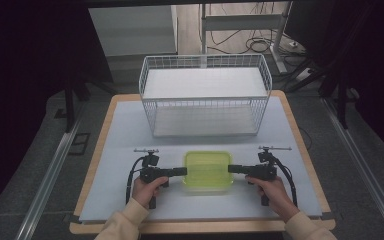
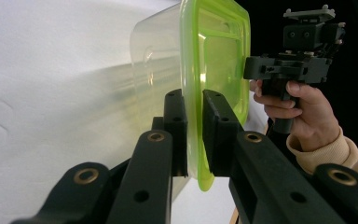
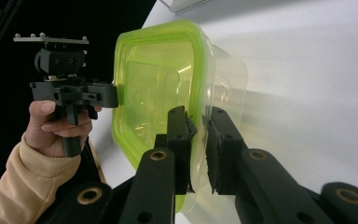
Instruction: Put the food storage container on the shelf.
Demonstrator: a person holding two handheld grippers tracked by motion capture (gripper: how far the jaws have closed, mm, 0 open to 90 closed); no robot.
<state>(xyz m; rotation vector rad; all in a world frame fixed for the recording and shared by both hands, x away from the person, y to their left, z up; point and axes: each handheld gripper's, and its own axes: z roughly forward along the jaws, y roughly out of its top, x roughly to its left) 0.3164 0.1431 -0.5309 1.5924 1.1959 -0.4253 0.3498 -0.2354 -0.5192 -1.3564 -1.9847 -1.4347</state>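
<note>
Both the left claw (image 2: 193,135) and right claw (image 3: 196,149) pinch the green rim of the clear lidded plastic box (image 1: 207,170), which is probably light, stiff and slippery.

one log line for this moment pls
left gripper: shut on lid rim | right gripper: shut on opposite rim | green-lidded container: on table | wire basket: behind it

In the left gripper view the box (image 2: 168,60) has its lower rim hidden behind the black jaws, top cut by the frame edge. In the right gripper view the box's bottom runs off-frame. In the high view the person's sleeves (image 1: 125,220) are cut below the box; contents can't be told.
</note>
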